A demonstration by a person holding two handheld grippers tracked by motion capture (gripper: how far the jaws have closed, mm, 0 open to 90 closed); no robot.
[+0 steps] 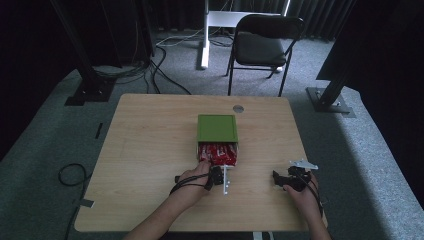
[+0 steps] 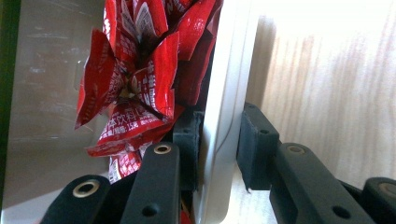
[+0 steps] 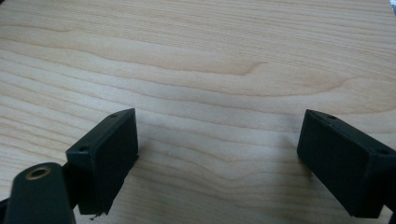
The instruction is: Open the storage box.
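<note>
At the drawer's near wall, left gripper (image 2: 219,149) fingers clamped the white drawer (image 2: 226,93).
Its red packets (image 2: 140,79) lay just beyond; right gripper (image 3: 217,158) rested open, well apart on the table (image 3: 196,56).

Green-lidded box (image 1: 216,128) of red packets (image 1: 218,153) stood mid-table (image 1: 150,150); left gripper (image 1: 218,176) met its near edge, right gripper (image 1: 280,181) rested apart.

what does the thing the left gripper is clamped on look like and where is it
On the wooden table, find the green-topped box near the middle. At its near end a white drawer wall sticks out, pinched by the left gripper. Beside it lie crinkly red packets; the wall is smooth and white.
</note>
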